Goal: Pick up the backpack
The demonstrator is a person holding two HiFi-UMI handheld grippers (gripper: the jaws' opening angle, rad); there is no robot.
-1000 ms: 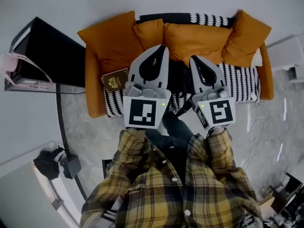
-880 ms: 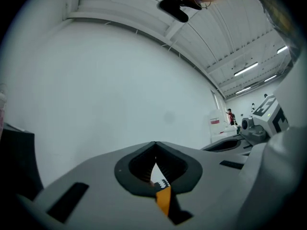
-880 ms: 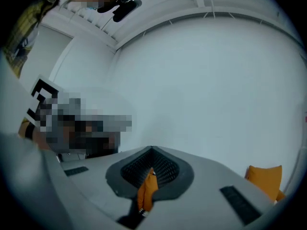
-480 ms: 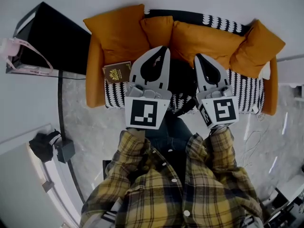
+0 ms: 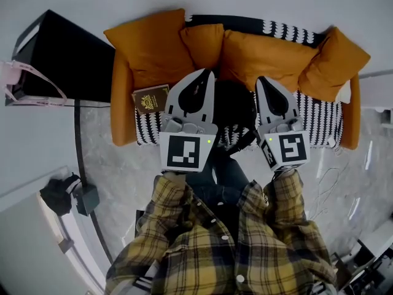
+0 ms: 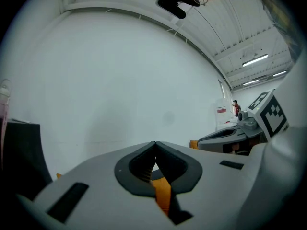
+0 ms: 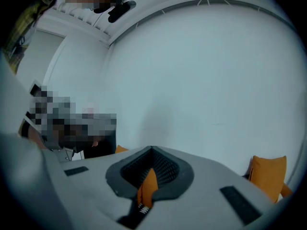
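Observation:
A black backpack lies on the seat of an orange sofa with a black-and-white striped cover, partly hidden between my two grippers; one strap hangs over the front edge. My left gripper is held above the sofa just left of the backpack, shut and empty. My right gripper hovers just right of it, also shut and empty. In the left gripper view the shut jaws face a white wall, with orange cushion showing below. The right gripper view shows its shut tips against the same wall.
Several orange cushions line the sofa back. A brown book lies on the seat's left end. A black cabinet stands left of the sofa, and a dark bag sits on the marble floor. Cables trail at the right.
Both grippers have sunk a little toward the sofa seat, still shut. The sofa has shifted slightly in the head view.

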